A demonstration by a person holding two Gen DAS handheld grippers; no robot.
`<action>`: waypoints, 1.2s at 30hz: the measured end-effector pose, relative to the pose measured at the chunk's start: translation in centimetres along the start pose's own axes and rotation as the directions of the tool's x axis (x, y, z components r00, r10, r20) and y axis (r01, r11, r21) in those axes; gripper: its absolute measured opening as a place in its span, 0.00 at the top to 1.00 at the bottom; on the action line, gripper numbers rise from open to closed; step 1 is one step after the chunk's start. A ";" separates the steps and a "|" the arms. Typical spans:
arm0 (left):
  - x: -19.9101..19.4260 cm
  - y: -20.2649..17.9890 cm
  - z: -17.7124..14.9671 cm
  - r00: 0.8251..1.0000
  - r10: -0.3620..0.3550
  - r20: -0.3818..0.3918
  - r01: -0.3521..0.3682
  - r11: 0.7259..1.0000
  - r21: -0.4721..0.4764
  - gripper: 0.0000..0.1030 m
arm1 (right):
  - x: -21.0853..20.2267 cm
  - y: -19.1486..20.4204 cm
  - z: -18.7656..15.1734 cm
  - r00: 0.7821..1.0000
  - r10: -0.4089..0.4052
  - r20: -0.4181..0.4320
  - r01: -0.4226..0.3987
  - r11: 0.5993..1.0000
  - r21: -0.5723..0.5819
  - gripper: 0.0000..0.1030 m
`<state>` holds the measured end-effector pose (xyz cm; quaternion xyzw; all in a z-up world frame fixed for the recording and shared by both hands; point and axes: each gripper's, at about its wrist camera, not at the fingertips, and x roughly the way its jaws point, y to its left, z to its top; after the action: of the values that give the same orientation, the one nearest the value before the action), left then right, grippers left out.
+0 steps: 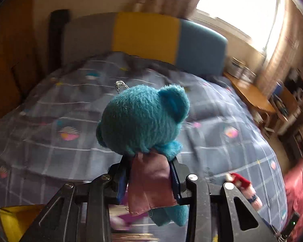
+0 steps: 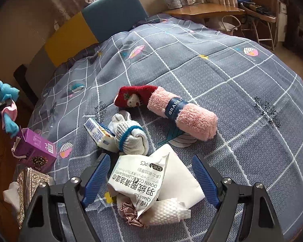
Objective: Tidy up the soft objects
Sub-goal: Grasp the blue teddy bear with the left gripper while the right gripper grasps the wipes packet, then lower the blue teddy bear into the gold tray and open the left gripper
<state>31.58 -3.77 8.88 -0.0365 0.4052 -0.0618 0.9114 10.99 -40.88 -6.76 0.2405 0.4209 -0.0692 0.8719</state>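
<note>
A blue plush toy with a pink cape and a small metal chain is held up over the bed. My left gripper is shut on its body, around the cape. In the right wrist view the same plush toy hangs at the far left edge. My right gripper stands open, low over a white wipes packet that lies between its blue fingers without touching them. Beyond the packet lie a bundle of white gloves, a red sock and a rolled pink towel.
The grey checked bedcover carries a small carton, a purple box, a pink scrunchie and a white textured cloth. A silver tissue box sits at the left. A wooden desk stands beyond the bed.
</note>
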 end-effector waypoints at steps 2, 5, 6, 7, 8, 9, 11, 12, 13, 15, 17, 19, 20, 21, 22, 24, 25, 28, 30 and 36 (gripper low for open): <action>-0.9 4.6 -0.5 0.999 0.046 0.006 -0.046 0.997 -0.063 0.66 | 0.2 0.5 -0.1 1.000 0.018 -0.013 -0.018 1.000 -0.026 0.19; -2.4 10.7 -2.8 0.997 0.072 -0.007 -0.072 0.988 -0.137 0.66 | 0.5 2.0 -0.5 0.998 0.039 -0.051 -0.044 0.993 -0.113 0.19; -3.1 12.3 -4.0 0.996 0.084 -0.007 -0.084 0.985 -0.150 0.66 | 0.5 2.8 -0.6 0.998 0.036 -0.059 -0.045 0.986 -0.161 0.19; -3.9 13.9 -5.2 0.996 0.092 -0.006 -0.092 0.982 -0.165 0.66 | 0.6 3.5 -0.7 0.997 0.035 -0.068 -0.049 0.975 -0.216 0.19; -4.6 15.2 -6.3 0.996 0.091 -0.005 -0.091 0.980 -0.179 0.66 | 0.5 4.3 -0.8 0.997 0.029 -0.076 -0.049 0.960 -0.277 0.19; -5.3 16.6 -7.7 0.996 0.090 -0.007 -0.089 0.977 -0.192 0.66 | 0.5 5.0 -0.7 0.996 0.019 -0.083 -0.046 0.940 -0.337 0.19; -6.5 18.5 -10.6 0.996 0.092 -0.012 -0.093 0.972 -0.215 0.66 | 0.7 6.1 -0.6 0.994 -0.009 -0.105 -0.040 0.892 -0.450 0.19; -7.0 19.5 -12.0 0.996 0.092 -0.017 -0.093 0.971 -0.221 0.66 | 1.0 6.6 -0.5 0.991 -0.024 -0.133 -0.047 0.863 -0.504 0.19; -7.4 20.4 -13.4 0.995 0.092 -0.025 -0.095 0.969 -0.230 0.66 | 1.4 7.1 -0.6 0.986 -0.045 -0.160 -0.052 0.832 -0.553 0.19; -8.1 21.8 -15.9 0.996 0.082 -0.039 -0.089 0.963 -0.256 0.66 | 2.2 7.9 -0.7 0.977 -0.099 -0.188 -0.045 0.768 -0.639 0.18; -8.5 22.9 -18.3 0.996 0.072 -0.056 -0.085 0.955 -0.285 0.66 | 3.3 8.4 -0.9 0.962 -0.150 -0.227 -0.052 0.717 -0.695 0.15; -8.5 23.4 -20.3 0.995 0.065 -0.073 -0.085 0.949 -0.304 0.65 | 4.5 8.8 -1.0 0.946 -0.214 -0.243 -0.039 0.669 -0.742 0.14; -8.6 23.4 -21.2 0.994 0.066 -0.085 -0.089 0.946 -0.311 0.65 | 5.2 8.8 -0.9 0.936 -0.238 -0.258 -0.042 0.654 -0.756 0.13; -8.4 23.5 -22.0 0.993 0.063 -0.099 -0.092 0.944 -0.317 0.65 | 5.9 8.9 -0.9 0.926 -0.264 -0.270 -0.040 0.642 -0.766 0.13; -8.2 23.6 -22.5 0.991 0.058 -0.117 -0.093 0.943 -0.318 0.65 | 6.5 8.9 -0.9 0.917 -0.289 -0.273 -0.032 0.631 -0.775 0.13; -8.0 24.2 -23.9 0.987 0.063 -0.145 -0.108 0.938 -0.330 0.64 | 7.7 9.1 -0.9 0.900 -0.327 -0.290 -0.027 0.620 -0.784 0.13; -7.8 24.4 -24.4 0.985 0.061 -0.160 -0.112 0.936 -0.334 0.64 | 8.1 9.1 -1.0 0.892 -0.336 -0.302 -0.032 0.619 -0.784 0.15; -7.3 25.2 -25.5 0.981 0.067 -0.183 -0.130 0.925 -0.357 0.60 | 8.1 9.7 -1.2 0.895 -0.331 -0.301 -0.035 0.618 -0.785 0.27; -6.8 25.8 -26.1 0.977 0.073 -0.201 -0.147 0.912 -0.384 0.56 | 7.7 10.1 -1.5 0.900 -0.336 -0.280 -0.018 0.611 -0.791 0.39; -6.9 26.2 -27.5 0.966 0.155 -0.208 -0.222 0.908 -0.354 0.35 | 6.7 9.9 -2.3 0.908 -0.352 -0.228 0.048 0.627 -0.777 0.44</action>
<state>8.70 22.66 -7.50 -0.1649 0.4895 0.1021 0.8502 16.87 -30.54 -9.52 -0.1858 0.5870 0.0592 0.7857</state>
